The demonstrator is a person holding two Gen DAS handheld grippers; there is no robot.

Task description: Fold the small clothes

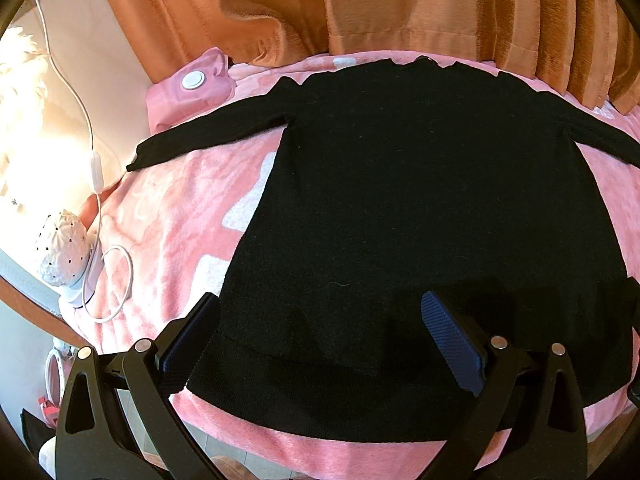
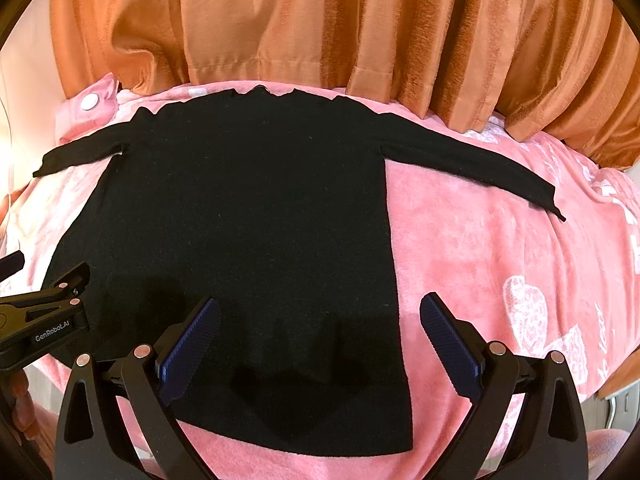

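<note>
Left wrist view: the left gripper point(image 1: 320, 344) hangs over the near left part of the black sweater point(image 1: 420, 200), its jaws spread wide with nothing between them; the left finger sits at the sweater's left side edge, the right finger over the cloth near the hem.
Right wrist view: the right gripper point(image 2: 320, 344) hangs over the near right part of the same garment point(image 2: 248, 220), jaws also spread wide and empty; its left finger is above the cloth, its right finger above bare blanket.
Sweater: laid flat on the pink blanket point(image 2: 480, 264), hem toward the blanket's near edge, neckline toward the far edge, both sleeves stretched outward to the left and right.
Blanket: plush pink with white heart and letter patterns, covering the bed.
Far edge: orange curtains point(image 2: 320, 20) hang behind the blanket.
Far left corner: a pink pouch point(image 1: 192, 84) with a round white cap lies just past the left sleeve.
Left edge: a white cable point(image 1: 116, 280) loops on the blanket beside a white perforated lamp point(image 1: 64, 248).
</note>
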